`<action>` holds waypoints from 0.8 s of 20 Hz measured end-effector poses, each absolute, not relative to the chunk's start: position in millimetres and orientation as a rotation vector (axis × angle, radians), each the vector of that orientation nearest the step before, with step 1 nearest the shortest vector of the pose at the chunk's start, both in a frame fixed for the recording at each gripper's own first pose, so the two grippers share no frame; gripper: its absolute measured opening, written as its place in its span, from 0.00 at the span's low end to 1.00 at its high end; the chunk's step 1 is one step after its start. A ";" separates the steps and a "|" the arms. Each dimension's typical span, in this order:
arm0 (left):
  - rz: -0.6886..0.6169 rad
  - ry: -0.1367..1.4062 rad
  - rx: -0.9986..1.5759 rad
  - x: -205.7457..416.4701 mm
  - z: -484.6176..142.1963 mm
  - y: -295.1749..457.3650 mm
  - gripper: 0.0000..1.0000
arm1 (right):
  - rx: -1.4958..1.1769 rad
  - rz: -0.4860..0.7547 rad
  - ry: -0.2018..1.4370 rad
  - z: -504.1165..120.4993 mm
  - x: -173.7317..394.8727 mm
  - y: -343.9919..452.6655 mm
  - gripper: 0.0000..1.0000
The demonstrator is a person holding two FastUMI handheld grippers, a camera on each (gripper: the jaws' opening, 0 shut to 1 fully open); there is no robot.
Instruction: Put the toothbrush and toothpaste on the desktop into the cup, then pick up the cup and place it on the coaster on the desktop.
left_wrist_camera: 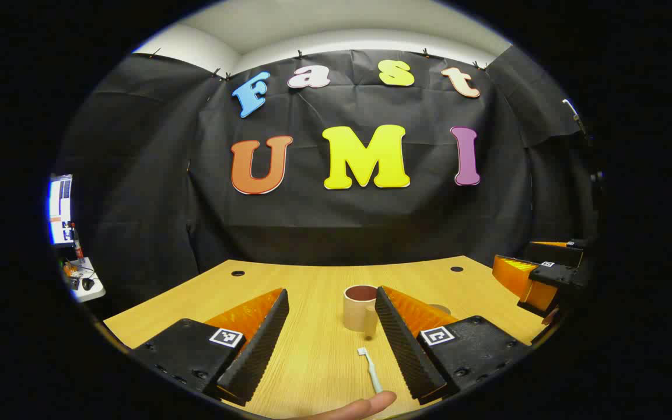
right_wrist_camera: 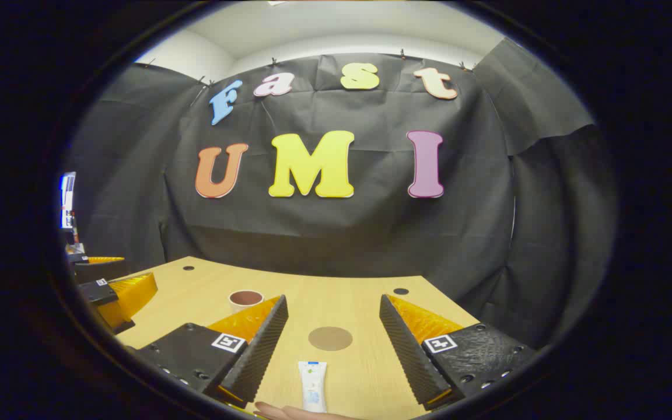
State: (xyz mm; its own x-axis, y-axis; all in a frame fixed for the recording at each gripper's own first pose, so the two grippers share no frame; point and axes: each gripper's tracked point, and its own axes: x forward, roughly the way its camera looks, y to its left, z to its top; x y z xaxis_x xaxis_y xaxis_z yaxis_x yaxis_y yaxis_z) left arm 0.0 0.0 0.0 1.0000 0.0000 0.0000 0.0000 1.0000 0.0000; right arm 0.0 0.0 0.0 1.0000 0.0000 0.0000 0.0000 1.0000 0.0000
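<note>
In the left gripper view a beige cup (left_wrist_camera: 359, 307) with a handle stands upright on the wooden desktop (left_wrist_camera: 318, 280), ahead of my left gripper (left_wrist_camera: 331, 318), which is open. A pale toothbrush (left_wrist_camera: 371, 369) lies flat between its fingers, near the right one. In the right gripper view my right gripper (right_wrist_camera: 331, 319) is open too. A white toothpaste tube (right_wrist_camera: 312, 385) lies on the desk between its fingers, close to the camera. The round brown coaster (right_wrist_camera: 330, 338) lies just beyond the tube. The cup (right_wrist_camera: 245, 300) stands farther left.
A person's fingertip (left_wrist_camera: 365, 405) shows at the bottom of the left gripper view, and part of a hand (right_wrist_camera: 289, 413) under the tube in the right one. Each view shows the other gripper at the desk's side (left_wrist_camera: 537, 277) (right_wrist_camera: 111, 294). Cable holes (left_wrist_camera: 237, 273) mark the desk's far edge.
</note>
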 end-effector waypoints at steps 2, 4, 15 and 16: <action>0.001 0.001 -0.003 1.5 -2.0 -3.2 0.95 | -0.001 0.006 -0.005 -4.2 -1.5 -4.4 0.95; 0.006 0.009 0.007 3.7 -4.2 -6.1 0.95 | 0.006 0.006 -0.014 -6.6 -4.3 -11.3 0.97; 0.024 -0.008 0.032 -0.1 -2.9 -15.3 0.95 | 0.011 0.006 -0.030 -8.3 -15.2 -26.5 0.95; 0.031 -0.013 0.035 -1.7 -2.0 -14.6 0.94 | 0.002 0.004 -0.032 -7.4 -15.6 -26.5 0.95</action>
State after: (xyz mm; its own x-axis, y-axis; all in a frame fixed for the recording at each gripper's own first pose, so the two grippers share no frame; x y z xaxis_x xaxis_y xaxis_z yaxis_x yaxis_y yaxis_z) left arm -1.7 -14.6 -2.0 0.9994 0.0304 0.0133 -0.0309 0.9989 0.0348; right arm -15.6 -26.5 -7.4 0.9995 0.0039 0.0318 -0.0040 1.0000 0.0018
